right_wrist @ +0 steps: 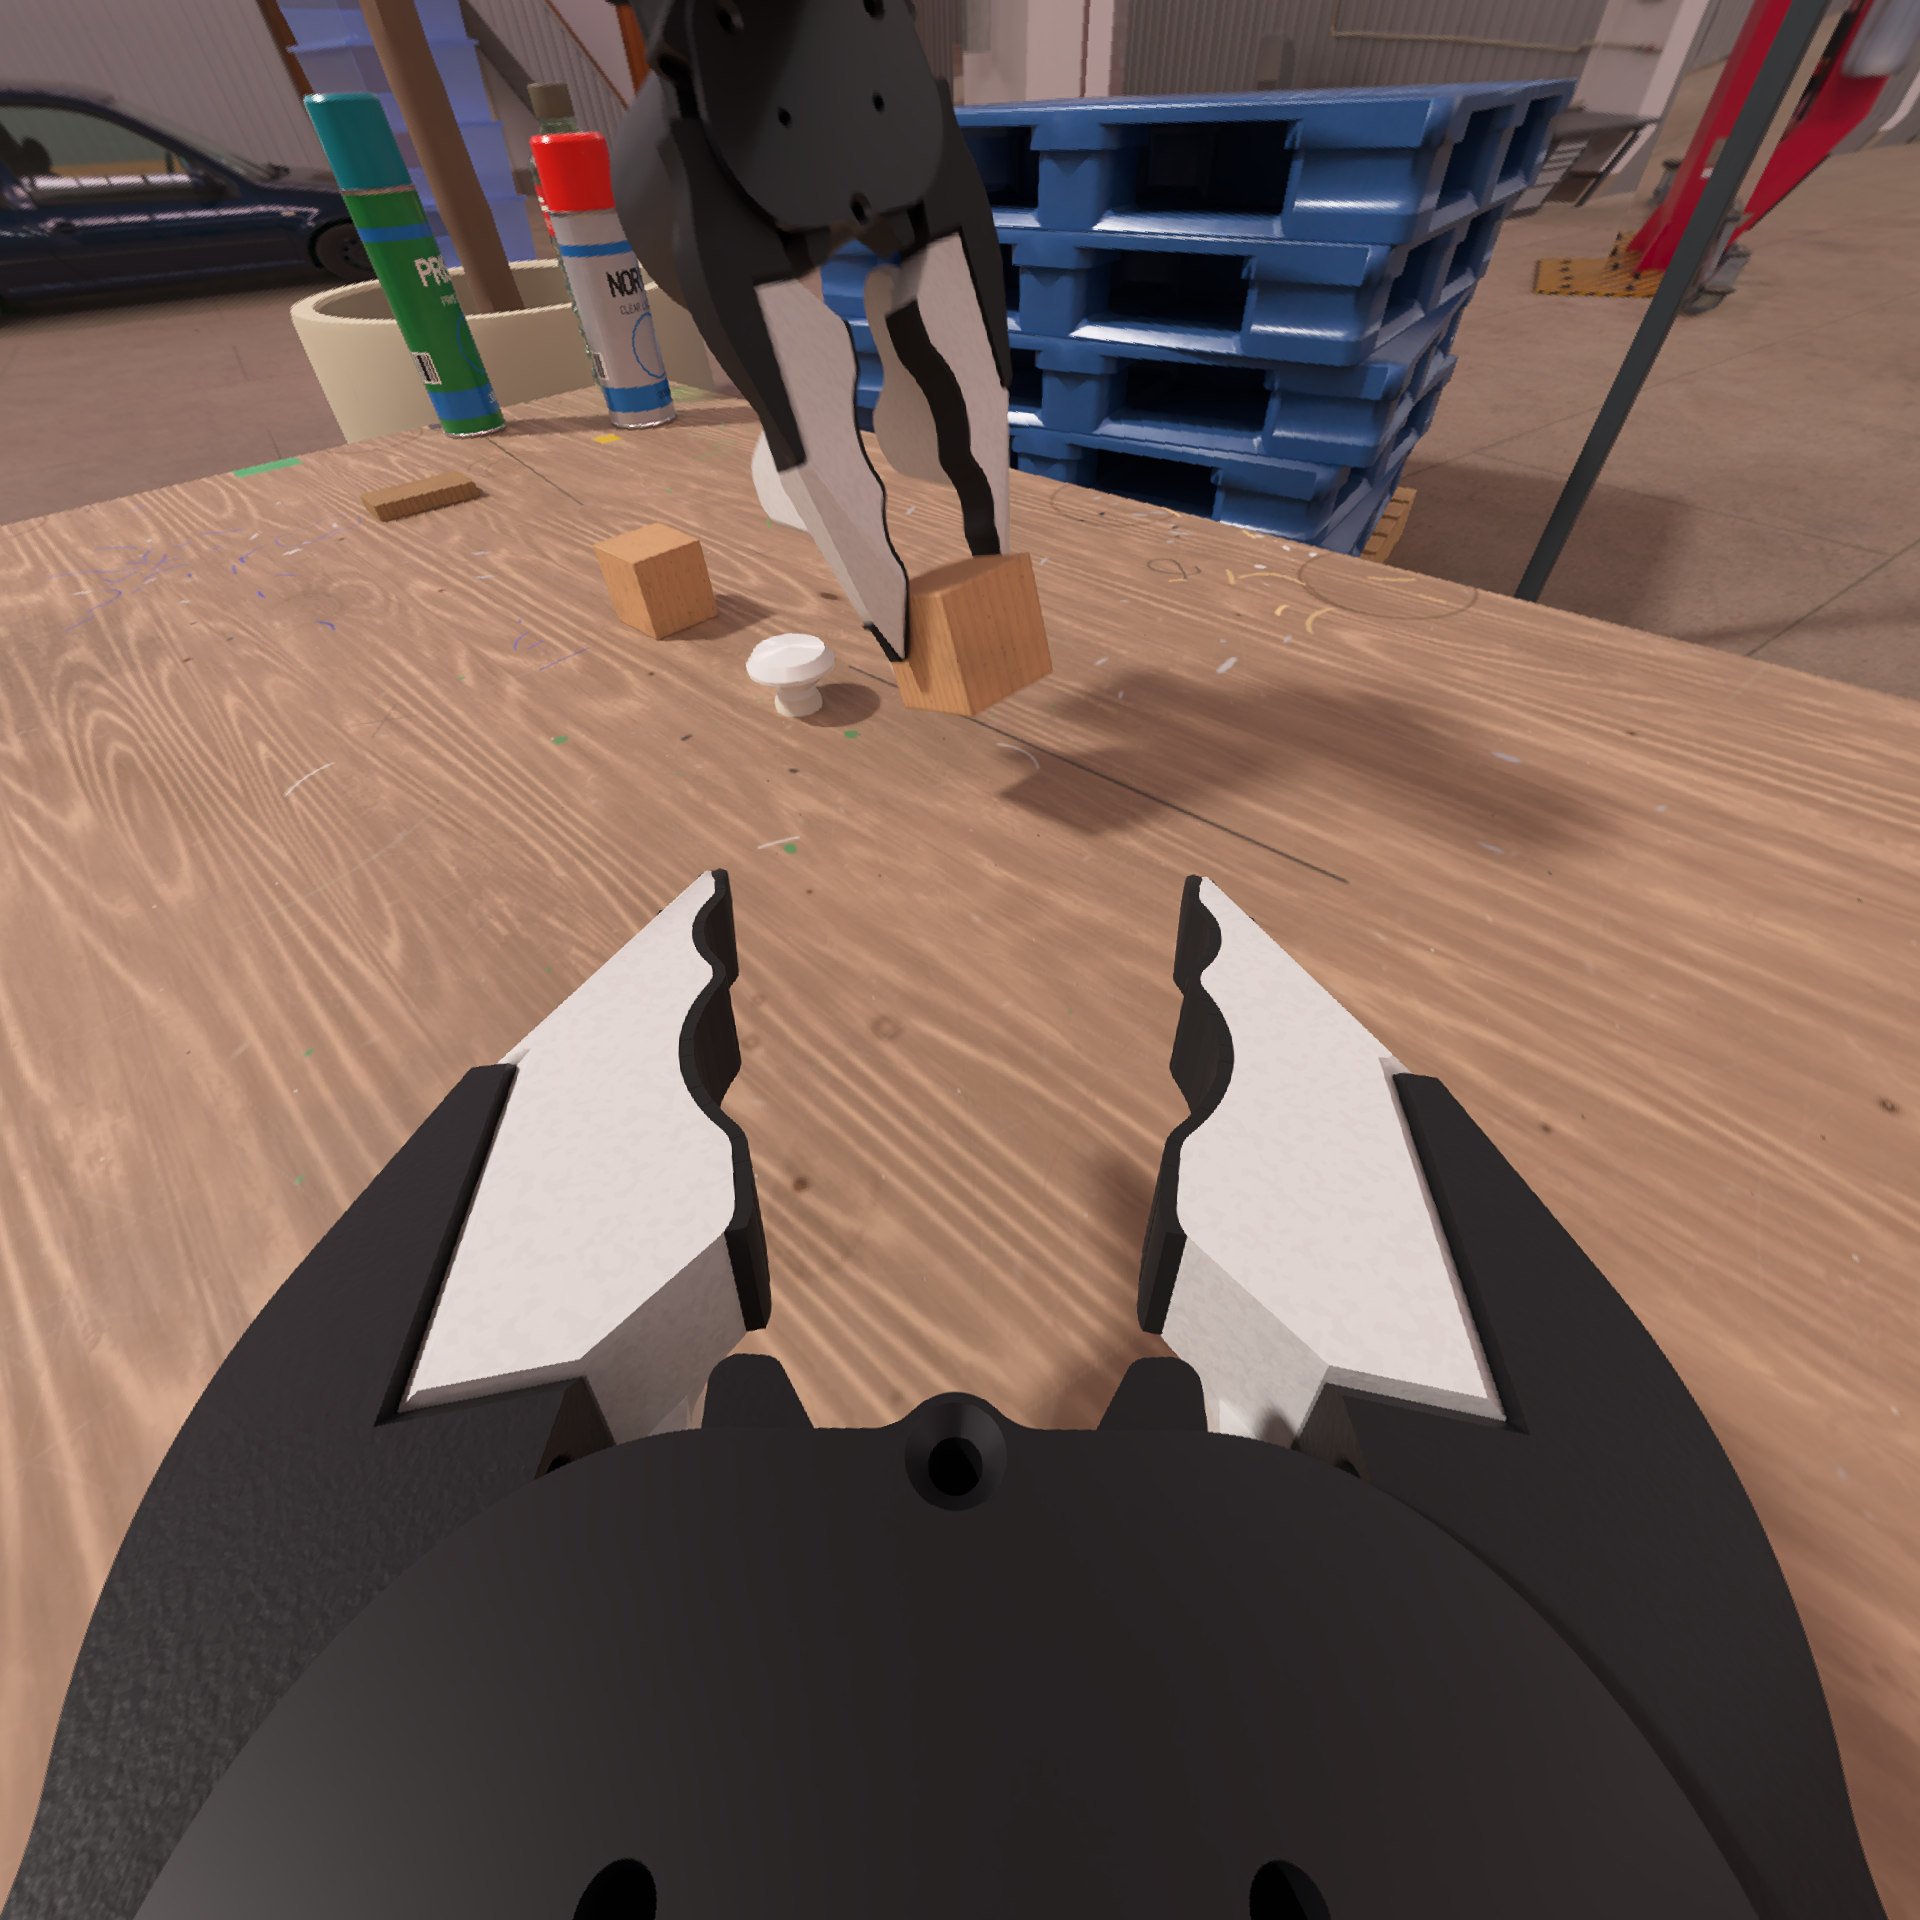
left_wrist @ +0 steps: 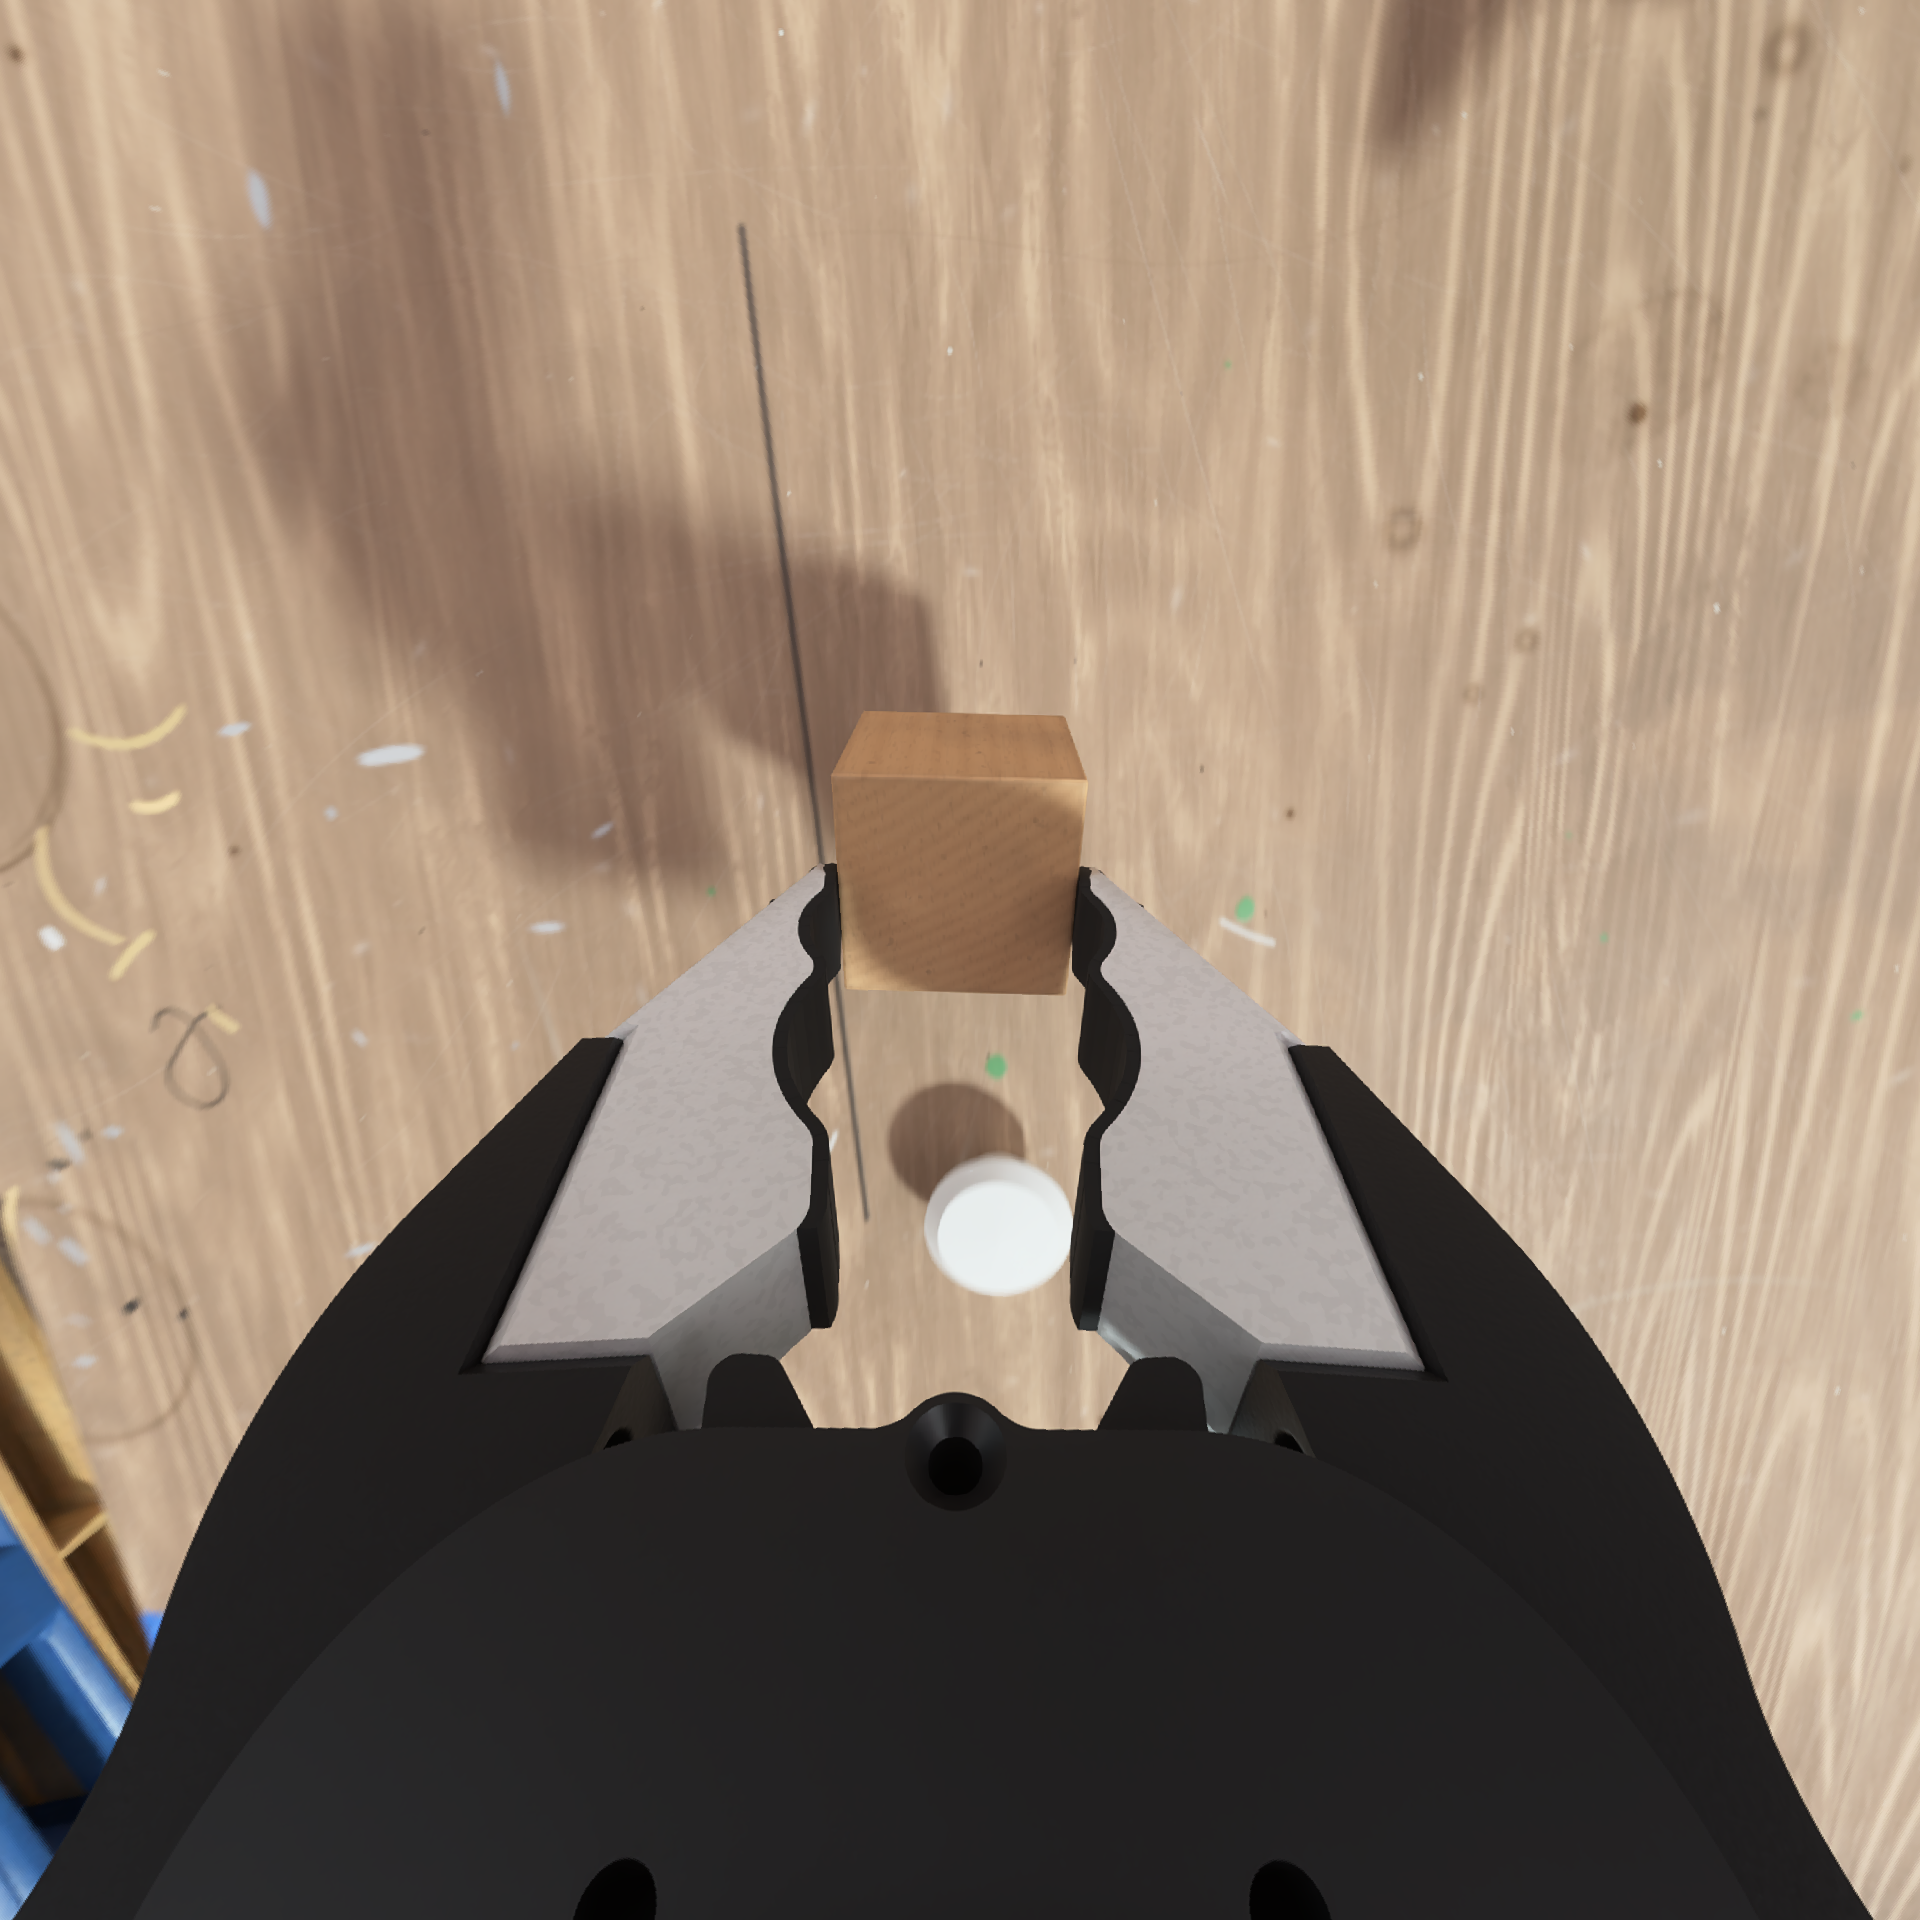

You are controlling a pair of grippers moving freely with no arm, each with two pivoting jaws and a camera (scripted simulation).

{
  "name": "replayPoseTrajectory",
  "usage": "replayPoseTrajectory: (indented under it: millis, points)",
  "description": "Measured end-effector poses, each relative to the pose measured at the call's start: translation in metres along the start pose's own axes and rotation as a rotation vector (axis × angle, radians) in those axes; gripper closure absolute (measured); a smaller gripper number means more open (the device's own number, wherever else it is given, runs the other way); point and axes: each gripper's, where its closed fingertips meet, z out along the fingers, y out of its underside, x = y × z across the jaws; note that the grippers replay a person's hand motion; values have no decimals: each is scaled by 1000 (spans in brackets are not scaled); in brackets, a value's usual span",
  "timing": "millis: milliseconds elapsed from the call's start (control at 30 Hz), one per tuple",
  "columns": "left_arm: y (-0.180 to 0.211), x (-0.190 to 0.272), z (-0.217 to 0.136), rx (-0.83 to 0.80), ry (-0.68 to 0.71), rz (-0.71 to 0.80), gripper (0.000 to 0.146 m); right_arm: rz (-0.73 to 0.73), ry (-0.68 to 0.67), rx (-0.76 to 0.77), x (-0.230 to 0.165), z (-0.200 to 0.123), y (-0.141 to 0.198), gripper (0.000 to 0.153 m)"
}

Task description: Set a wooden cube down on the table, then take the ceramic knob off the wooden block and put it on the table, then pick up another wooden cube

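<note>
My left gripper (left_wrist: pixel 954 883) is shut on a wooden cube (left_wrist: pixel 956 852), pinched at the fingertips and held a little above the table (left_wrist: pixel 1455 623). In the right wrist view the same gripper (right_wrist: pixel 940 603) holds that cube (right_wrist: pixel 977 639) tilted, with its shadow cast to the right. The white ceramic knob (right_wrist: pixel 792 670) stands on the table just left of the held cube; it also shows below my left fingers (left_wrist: pixel 997 1231). A second wooden cube (right_wrist: pixel 657 577) rests on the table farther left. A flat wooden block (right_wrist: pixel 421 496) lies far back left. My right gripper (right_wrist: pixel 954 894) is open and empty over bare table.
A green spray can (right_wrist: pixel 405 270) and a red-capped spray can (right_wrist: pixel 603 281) stand at the table's far edge. A cream planter (right_wrist: pixel 343 343) and stacked blue pallets (right_wrist: pixel 1247 291) stand beyond. A white object (right_wrist: pixel 774 483) is partly hidden behind the left gripper.
</note>
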Motion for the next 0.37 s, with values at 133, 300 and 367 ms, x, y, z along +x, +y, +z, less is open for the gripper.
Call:
replayPoseTrajectory:
  millis: [133, 300, 367]
  points:
    - [-10, 1, 24, -13, 31, -33, 102, 17, 2, 10, 5, -5, 5, 67]
    - [-9, 2, 40, -21, 59, -33, 102, 24, -9, 18, 5, -2, 6, 67]
    - [-8, 4, 45, -24, 63, -26, 101, 23, -13, 18, 5, 0, 6, 67]
